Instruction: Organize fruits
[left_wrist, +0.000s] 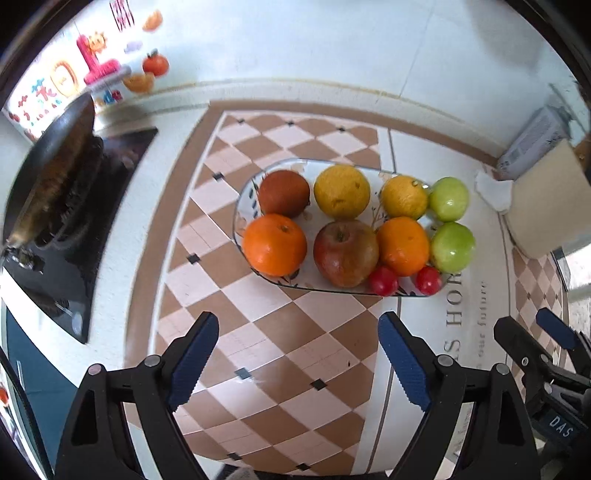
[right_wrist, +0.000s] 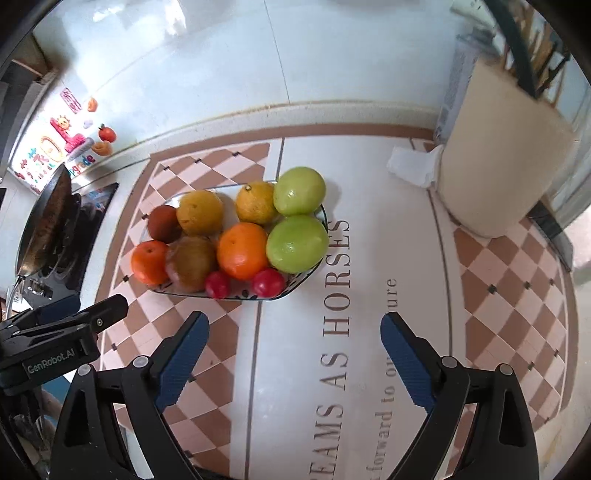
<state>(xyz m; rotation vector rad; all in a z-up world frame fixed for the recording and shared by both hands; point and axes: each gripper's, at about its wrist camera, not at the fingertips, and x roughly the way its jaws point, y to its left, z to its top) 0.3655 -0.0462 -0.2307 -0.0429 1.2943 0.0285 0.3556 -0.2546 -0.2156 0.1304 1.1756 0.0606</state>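
Observation:
A patterned oblong plate (left_wrist: 243, 199) (right_wrist: 308, 275) on the counter holds all the fruit: two oranges (left_wrist: 275, 244) (right_wrist: 242, 250), two yellow citrus (left_wrist: 341, 191) (right_wrist: 199, 212), a red-green apple (left_wrist: 345, 253) (right_wrist: 192, 263), a dark brown fruit (left_wrist: 283, 192) (right_wrist: 163, 223), two green apples (left_wrist: 452, 246) (right_wrist: 297, 243) and two small red tomatoes (left_wrist: 384, 281) (right_wrist: 268, 282). My left gripper (left_wrist: 298, 363) is open and empty, in front of the plate. My right gripper (right_wrist: 295, 363) is open and empty, also short of the plate; it shows in the left wrist view (left_wrist: 546, 332).
A dark pan (left_wrist: 48, 170) (right_wrist: 44, 218) sits on a black stove at the left. A beige cylindrical container (right_wrist: 498, 166) (left_wrist: 546, 199) and crumpled white paper (right_wrist: 413, 166) stand at the right. The checkered mat (left_wrist: 258, 332) has printed lettering. A tiled wall closes the back.

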